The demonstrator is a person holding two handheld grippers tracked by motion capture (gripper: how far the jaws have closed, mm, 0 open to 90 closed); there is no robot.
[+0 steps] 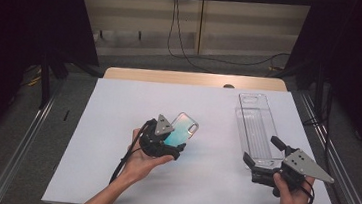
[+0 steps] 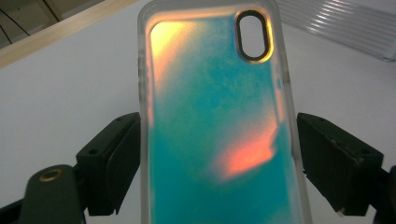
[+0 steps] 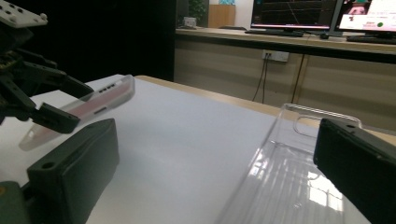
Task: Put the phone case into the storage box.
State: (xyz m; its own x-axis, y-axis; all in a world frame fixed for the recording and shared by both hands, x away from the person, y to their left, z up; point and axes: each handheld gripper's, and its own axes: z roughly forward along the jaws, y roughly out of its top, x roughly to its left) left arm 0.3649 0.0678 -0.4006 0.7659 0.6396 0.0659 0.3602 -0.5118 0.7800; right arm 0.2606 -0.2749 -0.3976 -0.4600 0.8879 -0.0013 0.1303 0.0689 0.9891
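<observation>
iridescent teal phone case looks light, slick, bendy; left hand-held gripper pinches its 2 long edges above the worktop (safest hold). right hand-held gripper spread around the clear tray.

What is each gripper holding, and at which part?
Left gripper: iridescent teal phone case, gripped across its long side edges. Right gripper: clear plastic tray, apparently at its near end.

Phone case left between left tongs, clear tray right on table.
</observation>
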